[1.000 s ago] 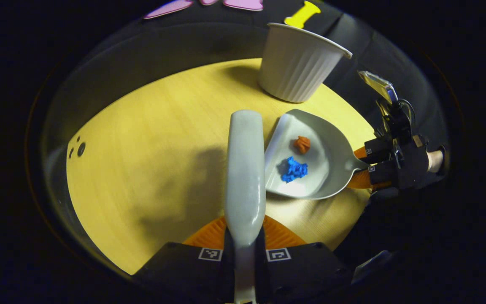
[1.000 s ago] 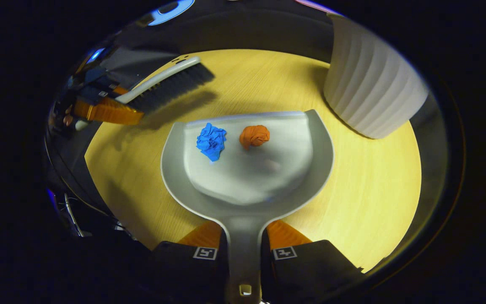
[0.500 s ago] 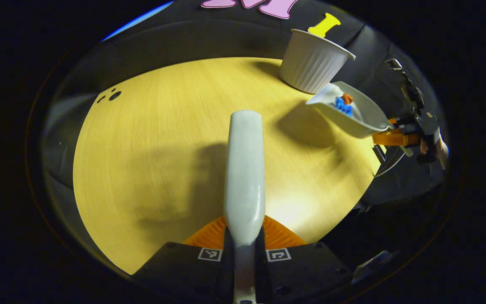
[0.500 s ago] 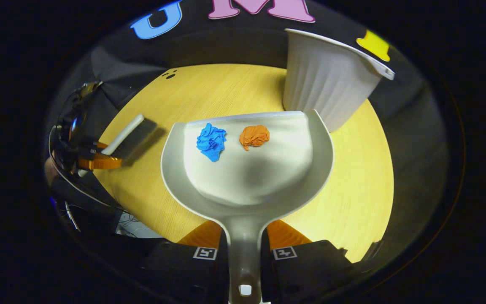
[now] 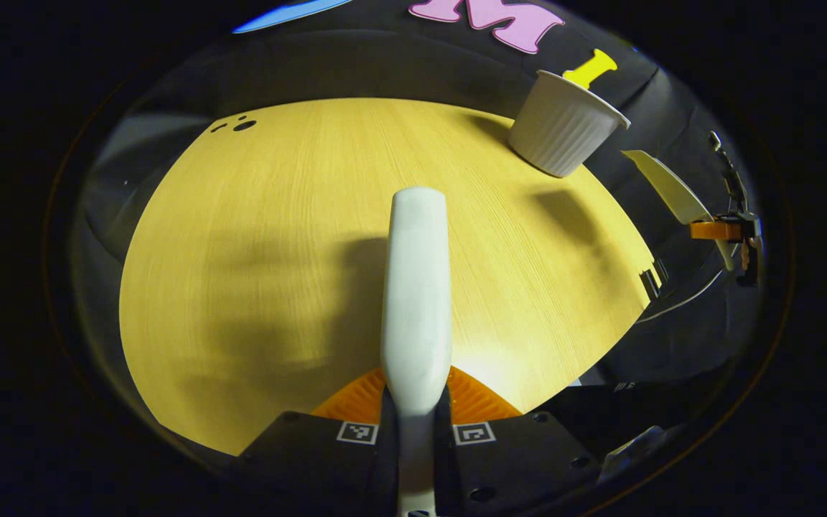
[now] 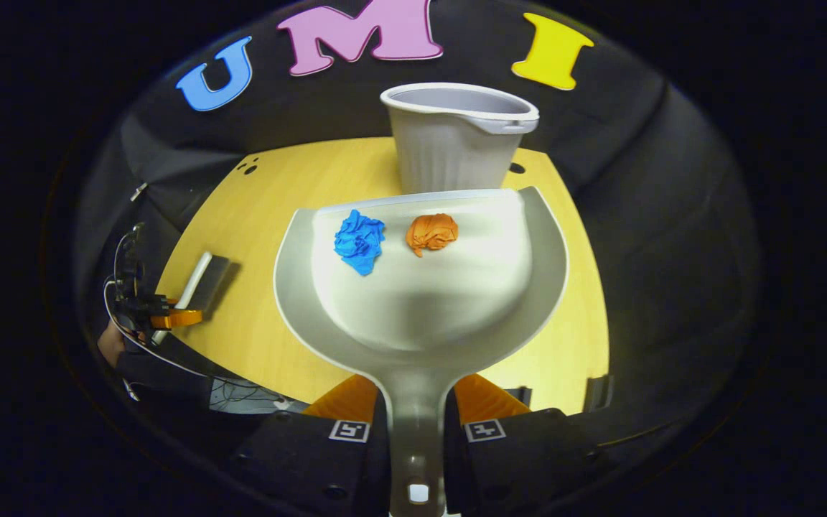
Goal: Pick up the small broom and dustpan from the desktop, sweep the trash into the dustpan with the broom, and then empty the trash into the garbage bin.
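Observation:
My right gripper (image 6: 417, 402) is shut on the handle of the grey dustpan (image 6: 421, 309), held level in the air in front of the white ribbed garbage bin (image 6: 456, 140). A blue paper wad (image 6: 360, 240) and an orange wad (image 6: 433, 232) lie in the pan near its front lip. My left gripper (image 5: 417, 402) is shut on the small broom's pale handle (image 5: 416, 287), above the yellow table (image 5: 277, 237). In the left gripper view the dustpan (image 5: 672, 190) hangs edge-on at the far right, beyond the bin (image 5: 564, 122). The broom (image 6: 198, 280) shows at the left in the right gripper view.
The bin stands near the table's far edge, its mouth open upward. A few small dark holes (image 5: 237, 126) mark the tabletop at the far left. A hand (image 6: 108, 345) holds the left gripper off the table's left edge, with cables beneath it.
The dustpan has risen off the table with both wads in it and now faces the bin from higher up. The broom has drawn back and away from the pan.

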The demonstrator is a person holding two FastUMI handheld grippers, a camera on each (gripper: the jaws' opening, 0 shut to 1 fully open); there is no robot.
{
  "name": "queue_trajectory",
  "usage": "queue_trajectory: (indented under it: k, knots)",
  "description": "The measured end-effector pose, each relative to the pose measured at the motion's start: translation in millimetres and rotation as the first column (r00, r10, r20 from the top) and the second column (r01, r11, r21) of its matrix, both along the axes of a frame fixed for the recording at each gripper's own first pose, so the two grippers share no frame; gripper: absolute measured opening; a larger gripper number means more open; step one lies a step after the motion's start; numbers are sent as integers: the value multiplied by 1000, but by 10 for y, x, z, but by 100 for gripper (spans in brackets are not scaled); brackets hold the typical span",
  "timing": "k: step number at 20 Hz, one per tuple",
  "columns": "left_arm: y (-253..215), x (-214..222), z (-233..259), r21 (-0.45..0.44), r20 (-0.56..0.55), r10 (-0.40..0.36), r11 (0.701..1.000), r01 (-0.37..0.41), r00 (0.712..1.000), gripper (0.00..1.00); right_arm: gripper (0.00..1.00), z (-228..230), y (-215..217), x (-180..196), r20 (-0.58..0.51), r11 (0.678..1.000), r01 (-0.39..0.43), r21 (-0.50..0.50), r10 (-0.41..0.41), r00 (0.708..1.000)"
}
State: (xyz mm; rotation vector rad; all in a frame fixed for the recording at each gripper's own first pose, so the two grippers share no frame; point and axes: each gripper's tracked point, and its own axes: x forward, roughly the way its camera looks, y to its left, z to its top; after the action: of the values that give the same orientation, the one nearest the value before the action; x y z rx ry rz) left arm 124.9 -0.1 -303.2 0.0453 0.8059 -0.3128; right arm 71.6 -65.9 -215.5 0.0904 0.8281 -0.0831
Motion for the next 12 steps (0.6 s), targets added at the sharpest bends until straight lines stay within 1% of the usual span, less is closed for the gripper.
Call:
queue_trajectory:
  k: [1,3,4,6,7,9,10,12]
  knots:
    - [28,-15,15,-1,5,5,1000,-5,1000,24,29,67,-68,20,6,1000,22,-7,-22,1000]
    - [108,-33,29,-9,11,21,1000,-21,1000,24,36,196,-114,56,23,997,66,28,-67,997]
    - [147,-62,31,-14,13,28,1000,-27,1000,24,33,223,-122,66,41,995,89,42,-91,995]
    - [228,-105,60,-15,19,39,999,-38,999,22,33,290,-214,153,79,992,127,24,-128,989]
    - [258,-123,83,-12,22,44,999,-44,999,22,29,322,-271,200,92,991,136,12,-136,986]
    - [343,-160,118,-12,26,57,998,-57,998,24,29,338,-366,309,110,990,140,-9,-138,984]
    - [386,-171,136,-14,27,66,998,-65,997,24,29,410,-408,302,115,990,140,-17,-137,984]
    - [461,-177,194,-22,32,86,996,-85,996,24,29,537,-518,404,119,990,133,-40,-127,985]
